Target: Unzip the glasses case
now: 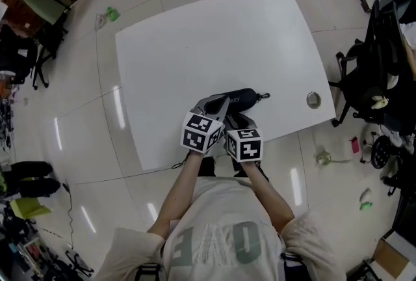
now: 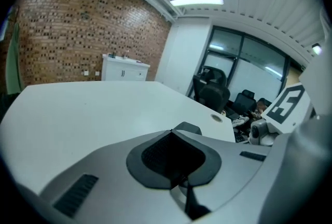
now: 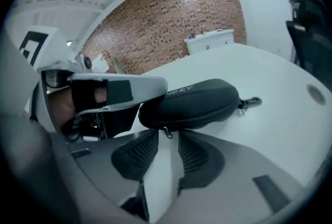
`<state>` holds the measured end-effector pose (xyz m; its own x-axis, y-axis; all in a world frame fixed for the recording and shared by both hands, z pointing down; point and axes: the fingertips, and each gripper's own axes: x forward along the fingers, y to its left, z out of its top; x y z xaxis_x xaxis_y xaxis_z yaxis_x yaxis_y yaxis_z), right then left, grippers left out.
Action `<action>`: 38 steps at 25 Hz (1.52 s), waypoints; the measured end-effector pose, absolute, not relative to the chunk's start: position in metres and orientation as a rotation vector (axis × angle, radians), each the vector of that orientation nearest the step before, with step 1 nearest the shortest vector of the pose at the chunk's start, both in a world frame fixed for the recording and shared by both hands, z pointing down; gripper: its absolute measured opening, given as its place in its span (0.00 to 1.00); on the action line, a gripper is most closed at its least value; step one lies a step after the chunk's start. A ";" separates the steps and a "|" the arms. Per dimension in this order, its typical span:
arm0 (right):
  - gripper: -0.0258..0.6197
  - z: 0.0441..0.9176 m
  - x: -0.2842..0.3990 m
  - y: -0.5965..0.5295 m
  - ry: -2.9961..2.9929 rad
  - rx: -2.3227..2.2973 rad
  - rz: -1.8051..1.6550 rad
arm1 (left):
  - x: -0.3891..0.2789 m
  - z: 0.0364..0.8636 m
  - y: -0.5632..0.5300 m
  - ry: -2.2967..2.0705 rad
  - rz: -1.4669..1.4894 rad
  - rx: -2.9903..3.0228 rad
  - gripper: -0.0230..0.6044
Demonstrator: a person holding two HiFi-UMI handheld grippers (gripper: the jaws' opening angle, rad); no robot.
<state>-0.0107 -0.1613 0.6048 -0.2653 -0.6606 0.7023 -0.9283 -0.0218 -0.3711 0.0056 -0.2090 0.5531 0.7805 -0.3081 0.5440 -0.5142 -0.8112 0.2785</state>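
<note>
One black glasses case point(image 1: 239, 98) is noted lying closed on the single white table point(image 1: 195, 39), close to its near edge, with one clip point(image 3: 250, 102) at its right end. Two grippers are counted. The left gripper point(image 2: 172, 134) is held with its jaws pressed together on nothing, its tip laid against the case's left end. The right gripper point(image 3: 167, 141) is held slightly parted and grips nothing. The one zipper pull point(image 3: 166, 133) is seen just at its tips.

Black oval glasses case point(image 3: 192, 103) lies flat, zipped shut, near front edge of table point(image 1: 214, 39); clip point(image 3: 251, 102) on its right end.
</note>
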 end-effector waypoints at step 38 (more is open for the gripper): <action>0.04 0.606 0.061 -0.148 -1.786 1.709 0.894 | 0.008 0.553 -0.197 -0.559 0.652 2.618 0.04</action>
